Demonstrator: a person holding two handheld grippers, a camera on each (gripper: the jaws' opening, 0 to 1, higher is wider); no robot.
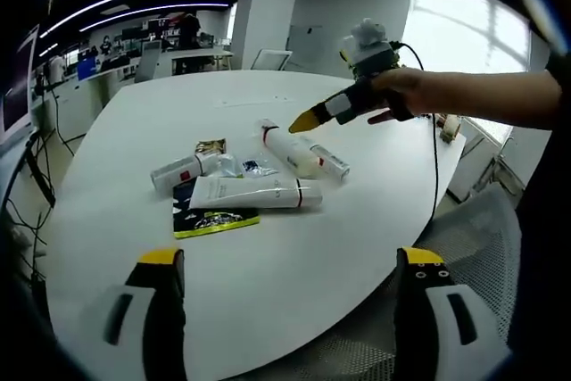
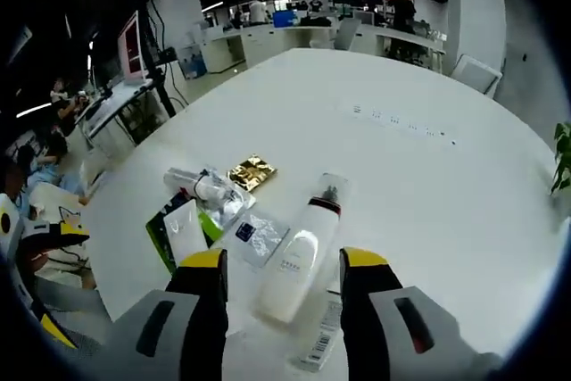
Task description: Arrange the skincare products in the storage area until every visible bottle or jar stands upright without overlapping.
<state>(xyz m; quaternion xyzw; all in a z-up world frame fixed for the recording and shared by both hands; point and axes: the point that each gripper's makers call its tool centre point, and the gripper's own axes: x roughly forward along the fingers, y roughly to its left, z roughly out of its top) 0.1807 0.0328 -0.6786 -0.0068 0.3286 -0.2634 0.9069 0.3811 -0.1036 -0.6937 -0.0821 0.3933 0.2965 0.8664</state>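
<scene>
Barely begun: white bottle (image 2: pixel 302 256) lying flat on tabletop (image 2: pixel 428 185) between open, empty jaws of right hand-held gripper (image 2: pixel 282 267), tubes (image 1: pixel 254 192) and packets (image 1: pixel 214 220) scattered left, left hand-held gripper (image 1: pixel 290 265) open, empty, well apart.

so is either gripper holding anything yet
No. The left gripper is open over bare table; the right gripper is open around the white bottle, not clamped.
</scene>
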